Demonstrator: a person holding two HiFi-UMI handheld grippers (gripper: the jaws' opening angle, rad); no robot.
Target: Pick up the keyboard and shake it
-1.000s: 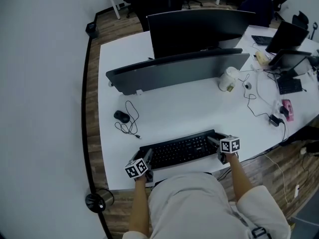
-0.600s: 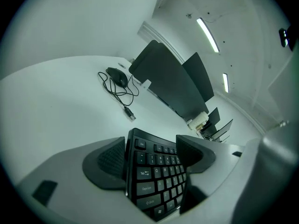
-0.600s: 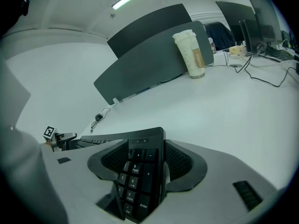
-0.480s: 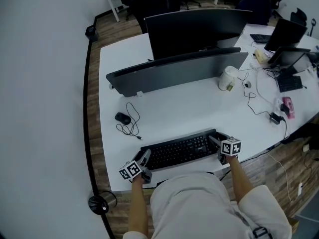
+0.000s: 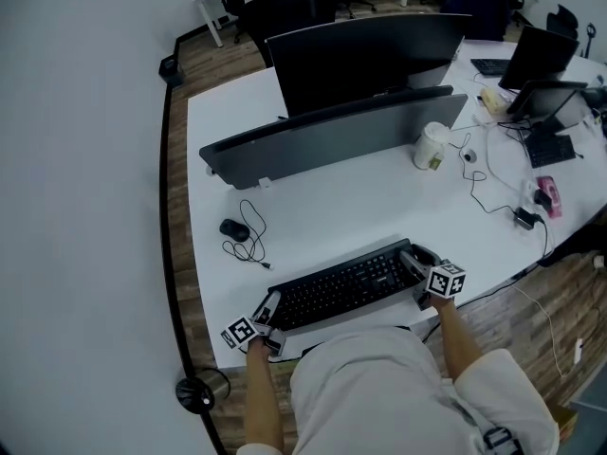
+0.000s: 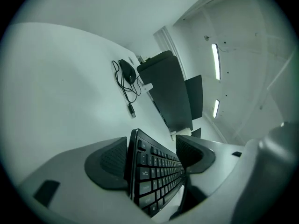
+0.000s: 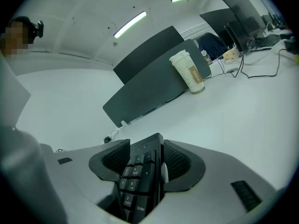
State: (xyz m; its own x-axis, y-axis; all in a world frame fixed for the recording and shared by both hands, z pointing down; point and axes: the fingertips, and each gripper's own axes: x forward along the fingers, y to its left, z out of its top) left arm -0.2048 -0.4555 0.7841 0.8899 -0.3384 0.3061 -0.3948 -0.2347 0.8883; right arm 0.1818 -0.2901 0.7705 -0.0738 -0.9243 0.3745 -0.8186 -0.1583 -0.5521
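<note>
While both angle downward, left tool (image 5: 268,308) and right tool (image 5: 415,259), jaws just closing, clamp the keyboard (image 5: 343,287).

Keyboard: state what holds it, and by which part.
Both grippers hold the keyboard: the left gripper by its left end, the right gripper by its number-pad end, where the jaws have just been closing on it.
</note>
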